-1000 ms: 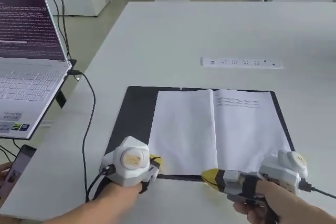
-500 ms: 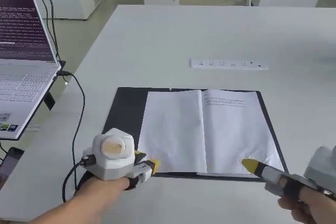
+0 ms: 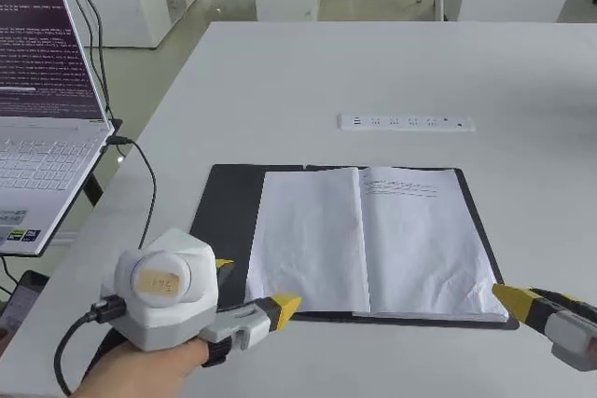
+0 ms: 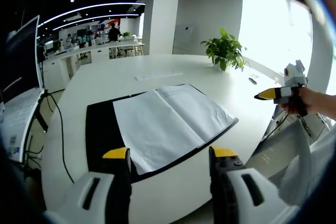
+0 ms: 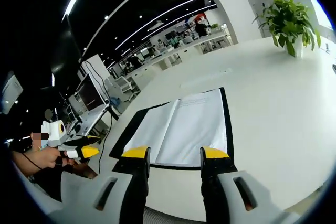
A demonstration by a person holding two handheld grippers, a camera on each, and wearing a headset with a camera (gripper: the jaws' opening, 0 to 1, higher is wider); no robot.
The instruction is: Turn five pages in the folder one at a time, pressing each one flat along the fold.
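Two white pages lay spread across an open black folder [image 3: 224,221], which rested flat on a white table [image 3: 280,72] close to its near edge. The fold [image 3: 361,240] ran down the middle, away from the viewer. The left page [image 3: 303,240] looked blank and faintly wrinkled. The right page [image 3: 420,240] carried a few lines of print at its top, too small to read. A strip of bare black cover showed left of the left page.

Both grippers hung clear of the folder, touching nothing. The left gripper [image 3: 254,286] hovered near the folder's near-left corner, its yellow-tipped jaws parted and empty. The right gripper [image 3: 519,300] sat just beyond the near-right corner, and its own view showed its jaws likewise spread with nothing between them.

Beyond the folder lay a white power strip [image 3: 407,123], well apart from it. A laptop [image 3: 47,137] stood open off to the left, with a black cable [image 3: 154,195] trailing beside the table's edge.

Judged from this, the work sat between turns: no page was lifted and none was being pressed. How many pages were already done could not be told. The next move would likely call for the right gripper to pinch only the top sheet at the right page's free edge, carry it over the fold to the left, then smooth it down along the fold.
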